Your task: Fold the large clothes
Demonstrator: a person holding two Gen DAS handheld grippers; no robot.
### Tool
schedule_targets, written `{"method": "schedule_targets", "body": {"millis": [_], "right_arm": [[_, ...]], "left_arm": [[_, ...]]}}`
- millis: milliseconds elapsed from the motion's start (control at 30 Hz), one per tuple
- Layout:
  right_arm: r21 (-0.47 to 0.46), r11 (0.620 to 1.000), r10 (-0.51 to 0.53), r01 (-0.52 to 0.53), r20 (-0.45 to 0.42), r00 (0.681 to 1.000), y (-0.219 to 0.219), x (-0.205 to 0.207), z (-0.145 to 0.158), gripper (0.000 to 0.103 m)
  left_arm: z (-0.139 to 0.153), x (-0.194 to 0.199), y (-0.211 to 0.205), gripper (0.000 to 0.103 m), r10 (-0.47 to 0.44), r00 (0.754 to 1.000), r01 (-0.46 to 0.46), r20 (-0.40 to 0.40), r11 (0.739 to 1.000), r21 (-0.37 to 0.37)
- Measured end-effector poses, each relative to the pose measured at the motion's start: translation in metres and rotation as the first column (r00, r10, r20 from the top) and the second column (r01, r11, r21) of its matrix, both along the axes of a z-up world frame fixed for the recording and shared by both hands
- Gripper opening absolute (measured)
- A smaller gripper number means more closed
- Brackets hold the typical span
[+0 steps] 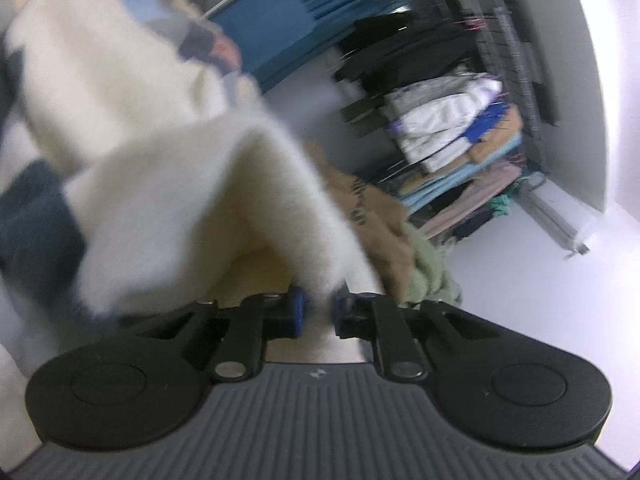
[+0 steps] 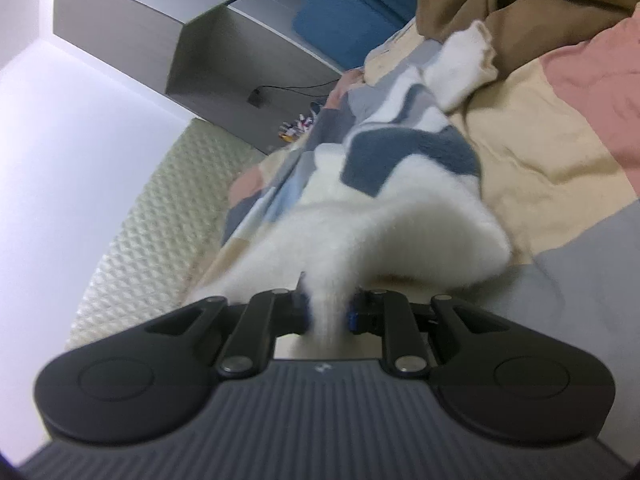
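Looking along my left gripper, I see its blue-padded jaws pinched on a fold of the fluffy white sweater, whose dark blue patch shows at the left edge; the view is blurred. My right gripper is likewise clamped on the white fleece, a strand of it squeezed between the pads. From the right wrist view the sweater stretches away from me across the bed, its white sleeve cuff lying near a heap of brown clothing. The bed is covered by a patchwork bedspread in beige, pink and grey blocks. Beside the bed I see a quilted pale green mat, a grey cabinet with a black cable running down it, and a blue cushion against pleated blue fabric. In the left wrist view, a rack of hanging and stacked clothes stands against the white wall, with a tan garment and a green one heaped just past my fingers, and pale floor beyond.
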State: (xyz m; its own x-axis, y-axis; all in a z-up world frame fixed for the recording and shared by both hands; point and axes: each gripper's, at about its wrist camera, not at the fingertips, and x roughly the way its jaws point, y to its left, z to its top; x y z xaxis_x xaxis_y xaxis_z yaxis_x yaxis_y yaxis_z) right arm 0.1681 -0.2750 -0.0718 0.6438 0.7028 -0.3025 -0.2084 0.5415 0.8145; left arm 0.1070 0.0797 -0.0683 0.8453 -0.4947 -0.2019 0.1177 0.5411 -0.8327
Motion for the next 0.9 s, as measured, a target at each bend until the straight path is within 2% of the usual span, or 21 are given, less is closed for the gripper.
{"method": "schedule_targets", "body": {"millis": [67,133,200,267,367,433,700,767,900], "right_arm": [[-0.008,1.0,0.006,-0.006,0.041,0.999,0.001,-0.006,0.007,0.019],[-0.03,0.999,0.021,-0.017,0.12,0.993,0.004,-0.018,0.024,0.019],[-0.002,1.0,0.017,-0.017,0.186,0.982,0.002,-0.027,0.042,0.019],[0.033,0.999,0.005,-0.014,0.258,0.966,-0.001,-0.038,0.068,0.019],[0.01,1.0,0.01,-0.014,0.329,0.944,0.0,-0.05,0.112,0.019],[-0.016,1.0,0.024,-0.019,0.385,0.923,0.005,-0.06,0.148,0.019],[-0.069,0.997,0.051,-0.015,0.561,0.826,0.03,-0.096,0.287,0.019],[-0.079,0.997,0.055,-0.011,0.59,0.806,0.033,-0.102,0.32,0.019],[-0.099,0.995,0.059,0.008,0.65,0.758,0.034,-0.11,0.39,0.019]], "left_arm": [[0.014,-0.015,0.001,0.014,0.004,0.999,-0.003,0.054,1.0,-0.01],[0.037,-0.032,-0.003,0.014,0.005,0.993,-0.006,0.119,1.0,0.01],[0.063,-0.051,-0.004,0.014,-0.01,0.98,0.004,0.201,1.0,0.031],[0.089,-0.067,-0.002,0.013,-0.008,0.967,-0.002,0.256,0.999,0.037],[0.126,-0.091,0.006,0.013,0.016,0.948,-0.014,0.318,1.0,-0.01],[0.154,-0.105,0.01,0.013,0.026,0.933,-0.024,0.359,1.0,-0.009],[0.302,-0.155,0.033,0.013,0.051,0.857,-0.087,0.513,0.995,0.046],[0.344,-0.165,0.034,0.013,0.046,0.833,-0.122,0.551,0.987,0.102],[0.426,-0.177,0.035,0.014,0.034,0.809,-0.157,0.586,0.975,0.16]]}}
